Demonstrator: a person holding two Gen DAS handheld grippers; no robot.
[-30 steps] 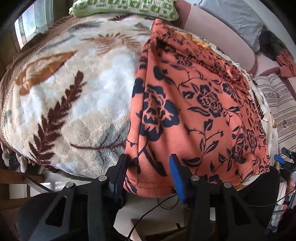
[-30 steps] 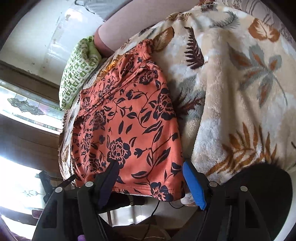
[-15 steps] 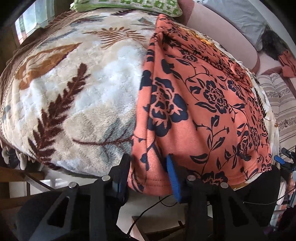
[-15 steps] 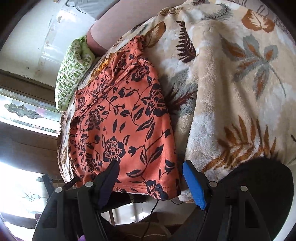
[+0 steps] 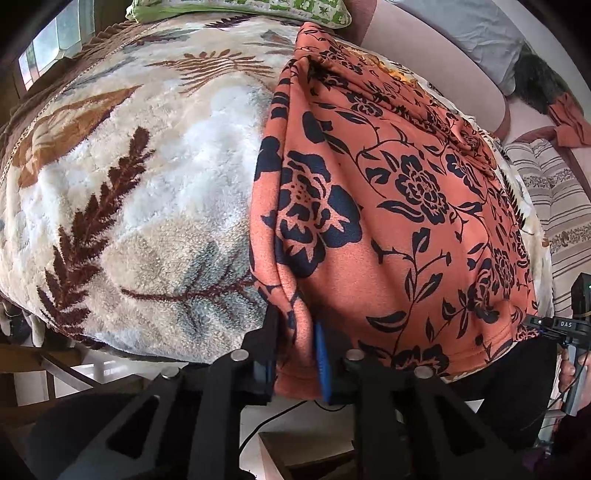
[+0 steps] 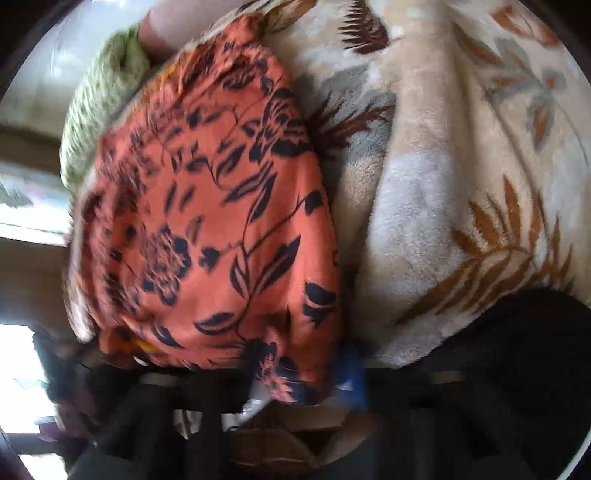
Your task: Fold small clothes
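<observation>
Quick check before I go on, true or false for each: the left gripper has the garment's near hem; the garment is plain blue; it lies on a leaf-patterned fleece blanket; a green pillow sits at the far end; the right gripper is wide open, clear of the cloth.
1. The left gripper has the near hem of the orange floral garment pinched between its fingers: true; its jaws have just been closing.
2. The garment is plain blue: false; it is orange with dark flowers.
3. It lies on the leaf-patterned fleece blanket: true.
4. A green pillow sits at the far end: true.
5. The right gripper is wide open, clear of the cloth: false; it has just closed on the hem corner, though the view is blurred.
</observation>
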